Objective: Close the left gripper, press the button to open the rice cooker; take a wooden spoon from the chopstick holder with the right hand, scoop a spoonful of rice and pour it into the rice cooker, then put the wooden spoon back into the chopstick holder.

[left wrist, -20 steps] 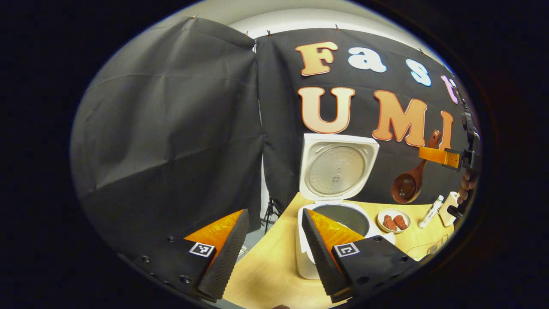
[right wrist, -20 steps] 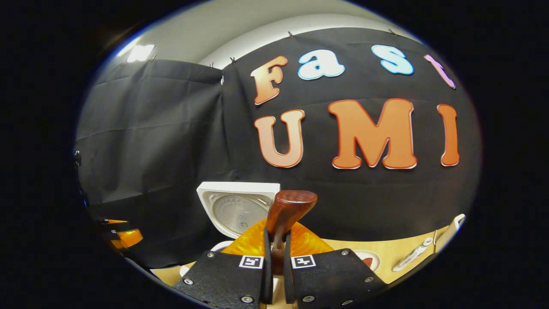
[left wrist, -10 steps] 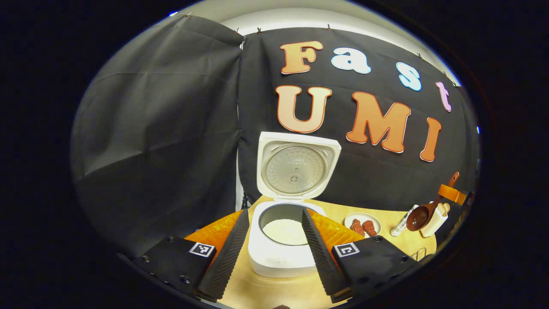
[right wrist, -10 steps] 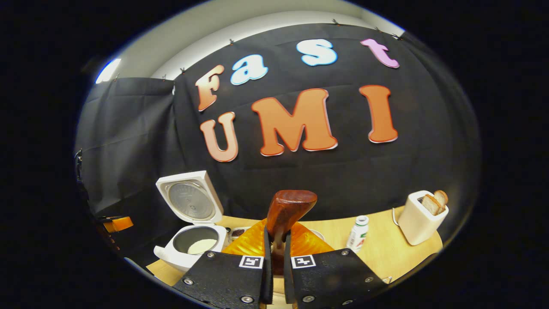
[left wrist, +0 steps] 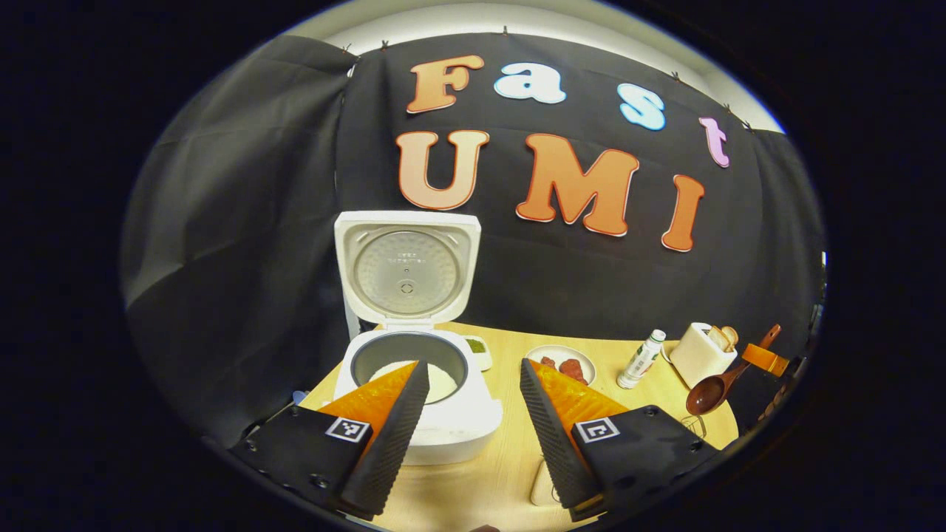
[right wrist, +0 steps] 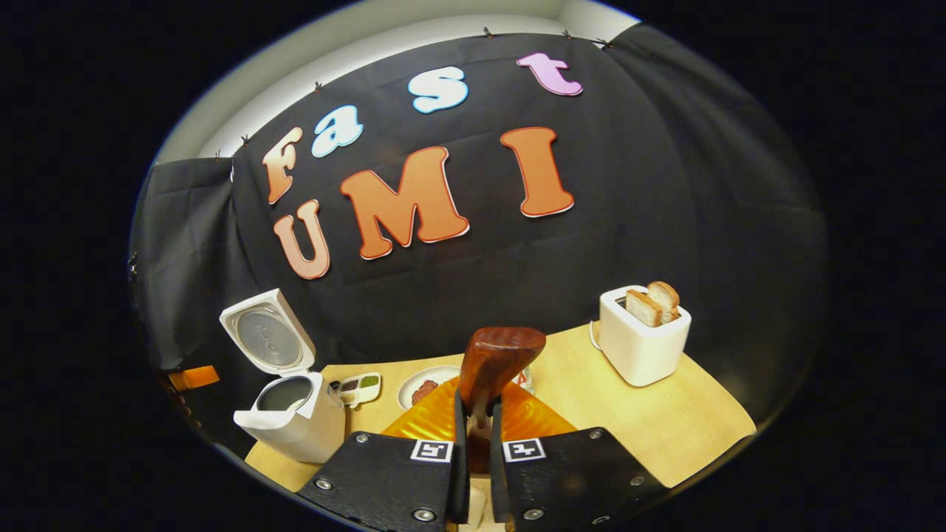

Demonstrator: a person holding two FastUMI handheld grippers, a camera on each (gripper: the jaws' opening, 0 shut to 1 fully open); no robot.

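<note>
Your left gripper (left wrist: 467, 384): fingers spread wide, empty, low centre of the left gripper view, beside the open rice cooker (left wrist: 414, 384). Your right gripper (right wrist: 473, 414): fingers nearly together, clamping the wooden spoon (right wrist: 489, 369) by its handle, bottom centre of the right gripper view, above the table (right wrist: 665, 421).

Both views are evenly lit from overhead and sharp; the fisheye bends the edges strongly; the wooden table (left wrist: 510, 458) looks bright against the dark cloth; the rice cooker (left wrist: 414, 369) lid shows mild glare.
</note>
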